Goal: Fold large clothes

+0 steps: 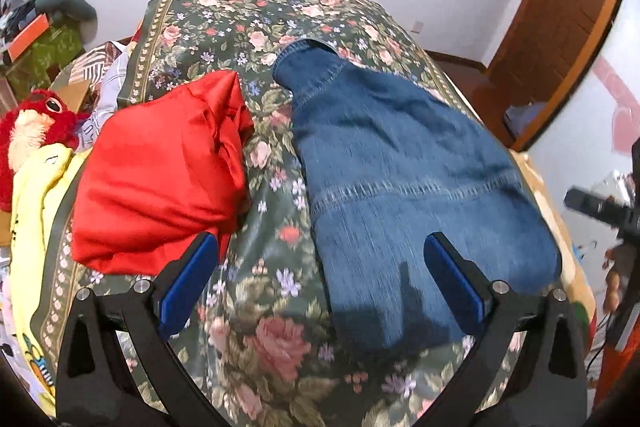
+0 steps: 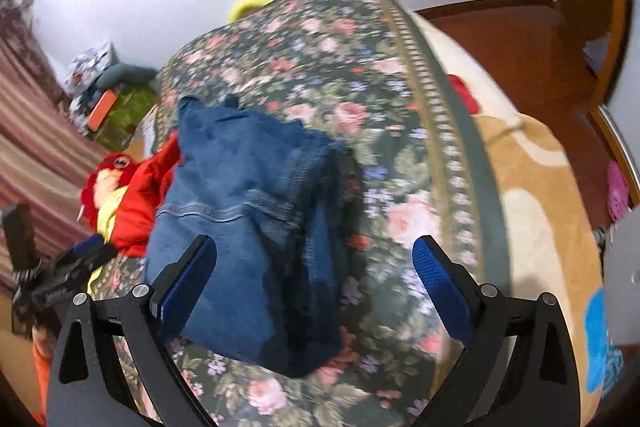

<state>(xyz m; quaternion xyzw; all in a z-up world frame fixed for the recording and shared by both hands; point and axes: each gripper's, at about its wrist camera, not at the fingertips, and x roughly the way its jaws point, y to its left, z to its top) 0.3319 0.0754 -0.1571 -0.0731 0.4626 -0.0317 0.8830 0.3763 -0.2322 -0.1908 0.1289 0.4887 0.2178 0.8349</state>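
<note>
Blue jeans [image 1: 404,183] lie folded in a long stack on the floral bedspread [image 1: 256,39]; they also show in the right wrist view [image 2: 248,227]. A folded red garment [image 1: 160,179] lies to their left, partly hidden behind the jeans in the right wrist view [image 2: 148,183]. My left gripper [image 1: 322,247] is open and empty, above the bedspread at the near end of the jeans. My right gripper [image 2: 314,251] is open and empty, over the jeans' near right edge. The right gripper shows at the right edge of the left wrist view [image 1: 600,209], and the left gripper at the left of the right wrist view [image 2: 86,253].
A red plush toy [image 1: 28,131] and yellow cloth [image 1: 36,195] lie at the bed's left side. Boxes and clutter [image 1: 36,39] stand at the far left. A tan blanket [image 2: 532,187] covers the bed's right edge. A wooden door [image 1: 560,7] stands at the right.
</note>
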